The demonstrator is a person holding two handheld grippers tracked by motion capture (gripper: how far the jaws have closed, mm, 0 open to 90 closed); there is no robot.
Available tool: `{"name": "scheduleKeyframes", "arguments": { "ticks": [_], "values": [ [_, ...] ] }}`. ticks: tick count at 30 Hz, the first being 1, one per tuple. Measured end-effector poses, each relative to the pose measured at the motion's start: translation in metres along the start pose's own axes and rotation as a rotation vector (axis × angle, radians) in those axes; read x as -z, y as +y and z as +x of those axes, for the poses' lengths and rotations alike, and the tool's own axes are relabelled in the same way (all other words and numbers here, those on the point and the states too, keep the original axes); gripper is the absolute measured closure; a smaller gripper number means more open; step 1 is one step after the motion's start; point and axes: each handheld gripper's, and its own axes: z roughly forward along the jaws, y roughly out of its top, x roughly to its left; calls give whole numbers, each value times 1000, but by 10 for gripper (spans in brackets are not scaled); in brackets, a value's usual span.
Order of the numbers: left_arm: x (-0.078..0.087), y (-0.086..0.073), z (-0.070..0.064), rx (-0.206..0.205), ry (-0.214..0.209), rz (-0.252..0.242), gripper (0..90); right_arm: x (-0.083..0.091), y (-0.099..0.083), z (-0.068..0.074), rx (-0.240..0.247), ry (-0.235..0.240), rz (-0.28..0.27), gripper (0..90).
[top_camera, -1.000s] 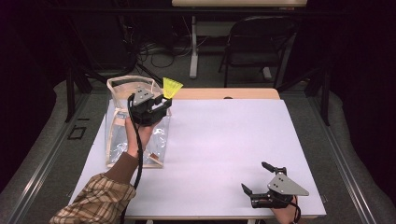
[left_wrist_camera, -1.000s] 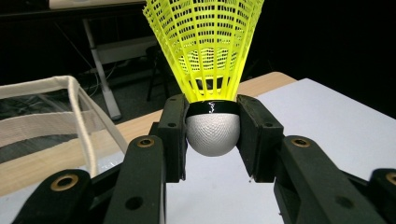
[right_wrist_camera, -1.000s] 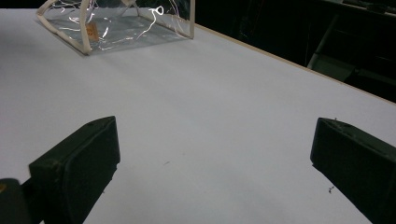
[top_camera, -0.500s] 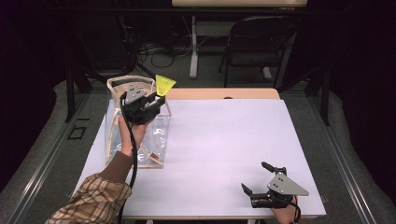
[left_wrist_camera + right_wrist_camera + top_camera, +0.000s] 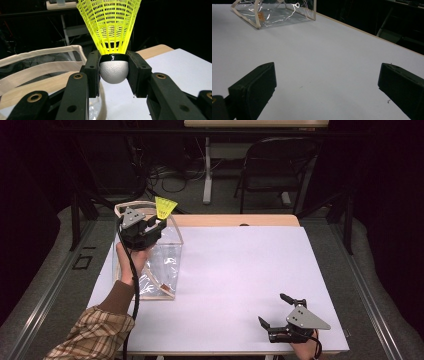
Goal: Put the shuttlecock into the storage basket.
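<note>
Yellow shuttlecock (image 5: 110,37) clamped in left claw (image 5: 113,72) above clear bag (image 5: 160,265), far-left counter (image 5: 240,270) corner; drop pending. Right claw (image 5: 324,85) apart, idle.

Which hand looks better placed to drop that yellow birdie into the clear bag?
The left. The left gripper already clamps the shuttlecock by its white nose, right above the clear bag. The right gripper rests open near the table's near edge, far from the bag.

Right gripper (image 5: 327,82) agape over table (image 5: 324,50); clear bag (image 5: 274,12) beyond
</note>
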Motion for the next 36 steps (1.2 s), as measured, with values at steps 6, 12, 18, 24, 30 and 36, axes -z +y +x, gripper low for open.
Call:
{"name": "scheduleKeyframes", "arguments": {
  "ticks": [6, 12, 18, 24, 30, 36],
  "values": [
    [6, 2, 9, 7, 18, -3, 649, 0, 0, 0, 2, -1, 1, 12],
    [10, 4, 17, 15, 39, -6, 649, 0, 0, 0, 3, -1, 1, 12],
    [13, 6, 24, 21, 50, -5, 649, 0, 0, 0, 1, 0, 3, 12],
    [16, 8, 32, 20, 58, 7, 649, -1, 0, 0, 0, 0, 1, 12],
    [17, 8, 38, 20, 60, 30, 649, -1, 0, 0, -2, 2, 3, 12],
    [18, 9, 43, 19, 66, 45, 649, -1, 0, 0, 0, 0, 2, 12]
  ]
}}
